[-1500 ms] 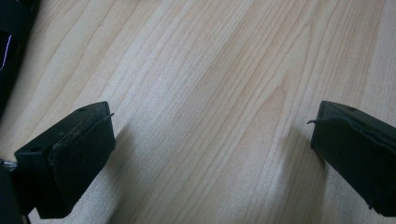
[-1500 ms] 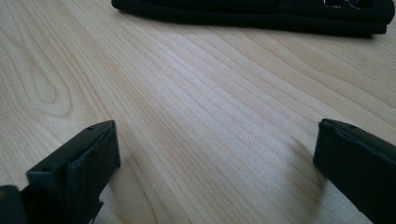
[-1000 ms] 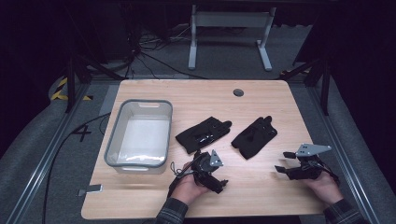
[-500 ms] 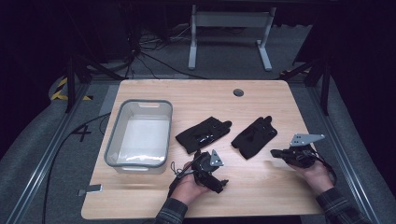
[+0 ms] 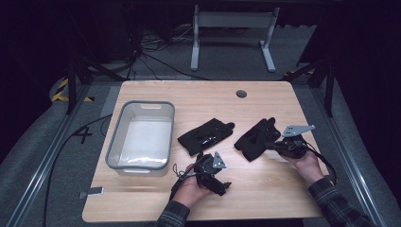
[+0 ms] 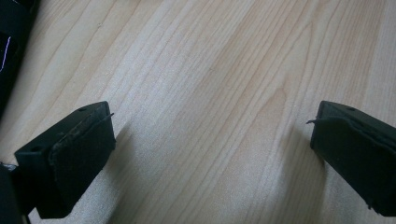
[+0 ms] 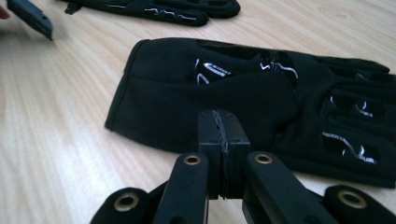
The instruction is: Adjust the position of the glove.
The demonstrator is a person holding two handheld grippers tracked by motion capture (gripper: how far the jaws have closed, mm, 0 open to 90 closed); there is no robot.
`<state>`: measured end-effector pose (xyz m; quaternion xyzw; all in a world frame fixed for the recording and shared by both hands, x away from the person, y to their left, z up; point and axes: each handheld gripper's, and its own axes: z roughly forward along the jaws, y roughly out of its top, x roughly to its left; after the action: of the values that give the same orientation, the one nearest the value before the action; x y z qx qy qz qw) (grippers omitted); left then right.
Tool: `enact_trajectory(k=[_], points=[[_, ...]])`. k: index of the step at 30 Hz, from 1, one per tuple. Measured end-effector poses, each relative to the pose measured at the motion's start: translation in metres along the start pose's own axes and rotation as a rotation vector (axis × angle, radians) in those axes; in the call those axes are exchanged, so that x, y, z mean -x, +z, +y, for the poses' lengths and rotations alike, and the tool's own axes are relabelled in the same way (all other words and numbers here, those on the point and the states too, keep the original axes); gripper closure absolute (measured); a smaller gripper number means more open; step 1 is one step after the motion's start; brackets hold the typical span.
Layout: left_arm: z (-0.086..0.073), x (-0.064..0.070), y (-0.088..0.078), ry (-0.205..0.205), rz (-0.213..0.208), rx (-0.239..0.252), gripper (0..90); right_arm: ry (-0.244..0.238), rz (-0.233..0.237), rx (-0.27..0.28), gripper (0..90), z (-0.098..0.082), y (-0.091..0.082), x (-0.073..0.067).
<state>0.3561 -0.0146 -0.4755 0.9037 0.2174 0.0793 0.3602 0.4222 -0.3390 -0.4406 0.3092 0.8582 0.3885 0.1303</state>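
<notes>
Two black gloves lie on the wooden table. The right glove (image 5: 255,139) (image 7: 243,93) lies flat, and my right gripper (image 5: 273,144) (image 7: 219,126) points at its near edge, shut with pads pressed together and nothing between them. Whether its tips touch the fabric I cannot tell. The left glove (image 5: 206,135) (image 7: 154,9) lies near the table's middle. Just in front of it my left gripper (image 5: 215,177) (image 6: 210,126) rests low over bare wood, jaws wide open and empty. One of its fingers (image 7: 30,18) appears at the top left of the right gripper view.
A grey plastic bin (image 5: 116,142) stands on the table's left part with nothing visible inside. A round cable hole (image 5: 241,93) sits near the far edge. Behind the table stands a metal frame (image 5: 231,28) on the floor.
My right hand has slid left across the table up to the right glove, and its jaws went from open to shut. The left hand has stayed put.
</notes>
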Motion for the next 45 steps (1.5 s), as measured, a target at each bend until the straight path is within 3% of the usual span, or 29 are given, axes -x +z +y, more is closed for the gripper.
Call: enact_trajectory(k=[4,9,18,31,45], points=[[0.0,0.0,0.0,-0.001,0.0,-0.001,0.2,-0.005,-0.001,-0.01,89.8,0.003,0.01,0.004],[0.0,0.0,0.0,-0.001,0.0,-0.001,0.2,-0.017,-0.015,-0.063,89.9,0.0,0.021,0.006],[0.0,0.0,0.0,-0.001,0.001,0.0,0.2,-0.025,-0.011,-0.067,89.9,-0.002,0.019,0.003],[0.0,0.0,0.0,0.0,0.0,-0.001,0.2,-0.019,0.045,-0.088,89.8,-0.02,-0.003,-0.01],[0.0,0.0,0.0,-0.001,0.0,0.0,0.2,-0.037,0.059,-0.117,89.8,-0.039,-0.027,-0.024]])
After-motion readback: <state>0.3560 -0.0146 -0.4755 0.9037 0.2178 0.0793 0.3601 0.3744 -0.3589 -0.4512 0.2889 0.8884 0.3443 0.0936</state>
